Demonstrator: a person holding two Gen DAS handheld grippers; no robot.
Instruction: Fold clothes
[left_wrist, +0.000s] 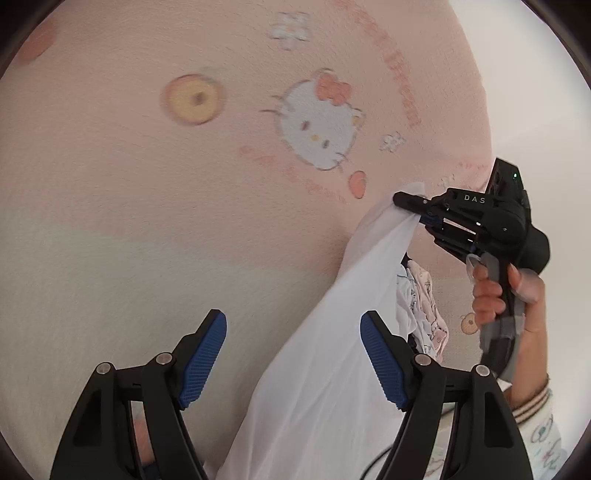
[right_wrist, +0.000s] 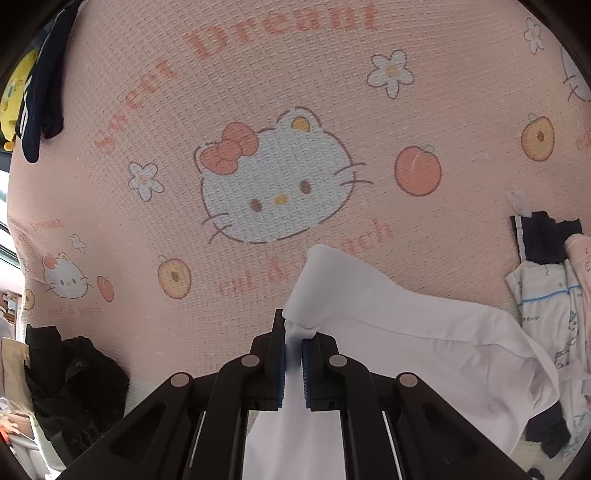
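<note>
Pink cartoon-cat bedspread (right_wrist: 147, 92), white wall (left_wrist: 535, 92) behind

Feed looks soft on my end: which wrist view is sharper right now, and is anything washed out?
Right wrist view is sharper: the weave of the pink blanket and its print read clearly. Left wrist view is blurred across the blanket, with blown-out white at the right edge. The white garment is bright with little detail in both; the right tongs are crisp.

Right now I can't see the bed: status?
Right gripper shut on white garment. Left gripper open, empty. Clothes pile alongside.
</note>
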